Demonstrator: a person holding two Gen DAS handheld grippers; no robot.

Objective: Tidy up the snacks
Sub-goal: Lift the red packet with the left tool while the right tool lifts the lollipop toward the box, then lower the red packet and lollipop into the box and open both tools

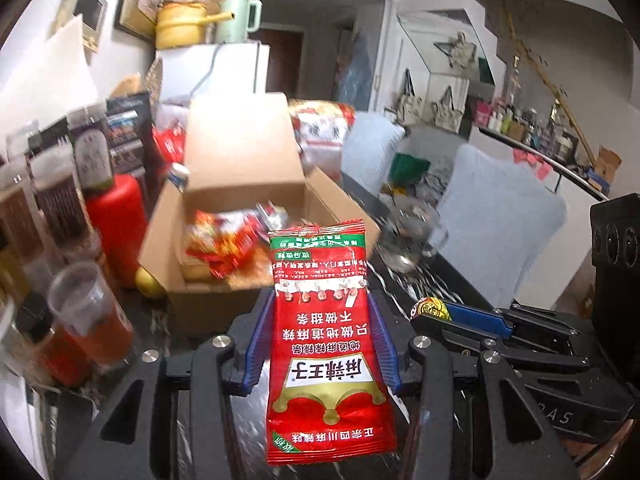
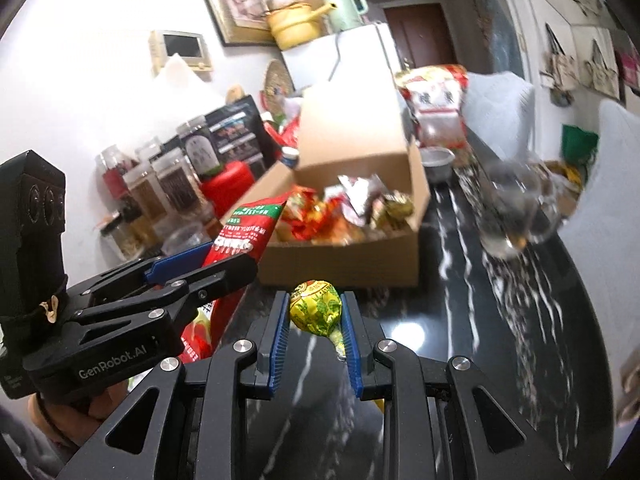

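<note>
Two tongs hang above the dark table, near the open box [image 1: 240,200] of snacks. Left tongs [image 1: 320,308] clamp a red packet [image 1: 326,344]; right tongs [image 2: 316,312], marked "GenRobot.AI", pinch a yellow lollipop [image 2: 316,306].

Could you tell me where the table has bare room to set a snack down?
Bare dark tabletop lies between the box and the glass mug. Left of the box, jars crowd the table.

Lived-in home, kitchen-dining corner. Beyond the hand-held gripper: white fridge [image 2: 352,56] with yellow pot [image 2: 294,24] and green jug [image 2: 346,4] on top, framed picture [image 2: 232,0] on the wall, jars [image 2: 160,188] on the marble desk [image 2: 460,280], cushioned chairs [image 1: 500,208].
</note>
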